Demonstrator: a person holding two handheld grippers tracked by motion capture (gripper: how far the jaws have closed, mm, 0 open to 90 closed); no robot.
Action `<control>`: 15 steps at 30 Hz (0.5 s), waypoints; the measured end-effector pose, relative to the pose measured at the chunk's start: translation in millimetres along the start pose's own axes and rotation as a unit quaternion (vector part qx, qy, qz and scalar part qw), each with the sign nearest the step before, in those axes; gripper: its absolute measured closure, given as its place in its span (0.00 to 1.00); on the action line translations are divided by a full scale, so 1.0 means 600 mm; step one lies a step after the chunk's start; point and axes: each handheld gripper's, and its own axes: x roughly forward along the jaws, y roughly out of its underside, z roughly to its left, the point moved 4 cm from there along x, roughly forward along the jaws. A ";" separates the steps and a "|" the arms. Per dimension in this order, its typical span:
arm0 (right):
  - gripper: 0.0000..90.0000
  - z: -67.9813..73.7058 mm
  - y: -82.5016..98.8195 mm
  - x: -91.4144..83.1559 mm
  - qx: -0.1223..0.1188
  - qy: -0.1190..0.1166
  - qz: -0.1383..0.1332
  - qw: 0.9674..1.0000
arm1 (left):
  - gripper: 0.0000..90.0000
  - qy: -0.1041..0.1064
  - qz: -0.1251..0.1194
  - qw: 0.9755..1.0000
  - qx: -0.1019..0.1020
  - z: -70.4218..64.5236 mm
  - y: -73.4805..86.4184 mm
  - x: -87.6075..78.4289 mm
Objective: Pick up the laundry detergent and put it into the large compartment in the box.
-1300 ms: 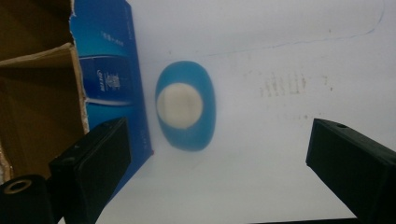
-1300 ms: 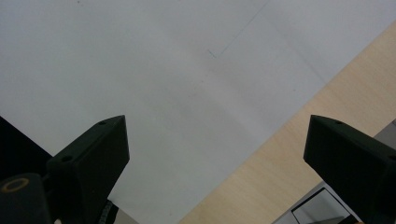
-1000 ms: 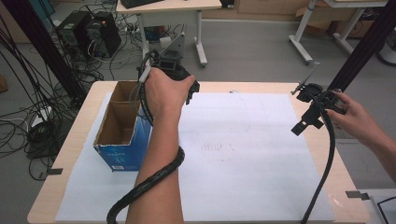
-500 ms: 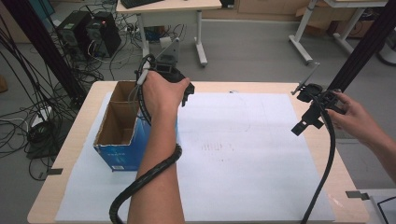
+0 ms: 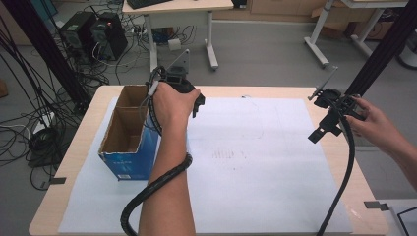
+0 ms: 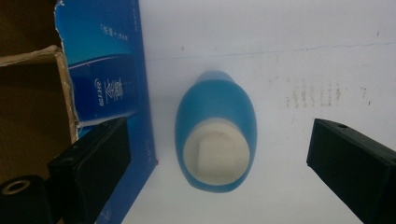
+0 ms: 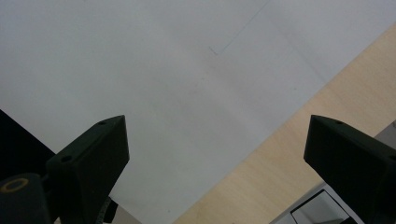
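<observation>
Wooden table (image 5: pixel 339 162) under white paper sheet (image 5: pixel 255 172), grey floor (image 5: pixel 265 44) beyond

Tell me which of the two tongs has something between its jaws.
The left tongs: a blue bottle with a white cap lies between its open jaws, beside the blue carton. The right tongs frame only bare white paper.

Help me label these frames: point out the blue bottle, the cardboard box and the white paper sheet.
blue bottle (image 6: pixel 215 108): left gripper view, on its blue body above the white cap.
cardboard box (image 5: pixel 132 162): high view, on its blue outer side.
white paper sheet (image 5: pixel 255 172): high view, on a bare middle part.
</observation>
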 end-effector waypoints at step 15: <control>0.07 0.007 0.002 -0.001 -0.007 -0.001 -0.002 1.000 | 0.08 0.007 0.017 1.000 -0.004 0.006 0.000 0.033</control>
